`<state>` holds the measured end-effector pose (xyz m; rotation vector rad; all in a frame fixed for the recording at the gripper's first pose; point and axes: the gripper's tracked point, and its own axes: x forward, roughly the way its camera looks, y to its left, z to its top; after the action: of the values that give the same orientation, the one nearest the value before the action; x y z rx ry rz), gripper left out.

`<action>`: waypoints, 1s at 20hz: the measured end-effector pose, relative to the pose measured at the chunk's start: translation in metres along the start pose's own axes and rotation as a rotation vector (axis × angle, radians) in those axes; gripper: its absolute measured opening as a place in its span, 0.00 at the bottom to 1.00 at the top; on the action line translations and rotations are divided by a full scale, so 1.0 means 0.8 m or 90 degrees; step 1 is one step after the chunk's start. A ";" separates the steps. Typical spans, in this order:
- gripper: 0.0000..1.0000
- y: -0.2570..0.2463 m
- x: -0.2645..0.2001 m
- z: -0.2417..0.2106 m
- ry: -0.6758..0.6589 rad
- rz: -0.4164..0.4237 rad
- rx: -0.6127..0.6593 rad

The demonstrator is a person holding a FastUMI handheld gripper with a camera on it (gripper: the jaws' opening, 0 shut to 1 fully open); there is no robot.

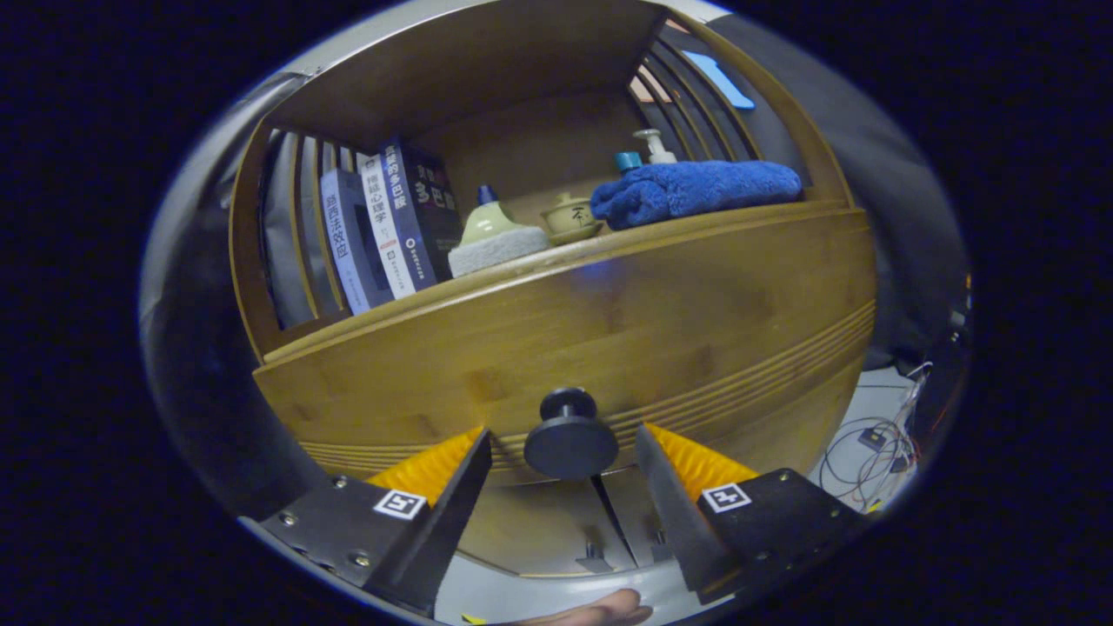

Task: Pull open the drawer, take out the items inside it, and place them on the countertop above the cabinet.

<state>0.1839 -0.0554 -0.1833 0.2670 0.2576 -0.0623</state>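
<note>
Low in the frame's middle, the closed drawer (pixel 609 348) shows its dark round knob (pixel 569 445) between the gripper (pixel 563 465)'s spread jaws, a stiff, likely smooth hold best pinched behind its disc.

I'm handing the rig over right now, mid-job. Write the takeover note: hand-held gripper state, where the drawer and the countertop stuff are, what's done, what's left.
Hand-held gripper: open, fingers either side of the dark round knob, not pressing on it.
Drawer: front looks flush with the cabinet, so seemingly not pulled out yet; contents hidden.
Countertop above it already carries books, a blue towel, a small lidded cup and bottles.
Done: gripper lined up on the knob.
Left: close on the knob, pull the drawer open, lift out the items, set them on the countertop, probably in the free spots between what is there.
</note>
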 end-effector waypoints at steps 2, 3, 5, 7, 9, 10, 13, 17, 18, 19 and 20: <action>0.98 0.000 -0.005 -0.022 0.036 -0.005 -0.018; 0.98 0.003 -0.001 -0.031 0.037 -0.006 -0.029; 0.98 0.005 -0.018 -0.030 0.029 -0.016 -0.033; 0.98 0.012 -0.042 -0.023 0.012 -0.014 -0.029; 0.98 0.012 -0.067 -0.015 0.001 -0.023 -0.047; 0.98 0.013 -0.080 -0.010 -0.002 -0.025 -0.058; 0.98 0.014 -0.111 0.008 -0.007 -0.033 -0.080; 0.98 0.030 -0.145 0.048 -0.008 -0.022 -0.125; 0.98 0.038 -0.152 0.058 -0.007 -0.015 -0.135; 0.98 0.044 -0.159 0.066 -0.003 -0.009 -0.141; 0.98 0.050 -0.166 0.077 -0.002 -0.004 -0.143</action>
<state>0.0745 -0.0301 -0.0815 0.0424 0.2602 -0.0391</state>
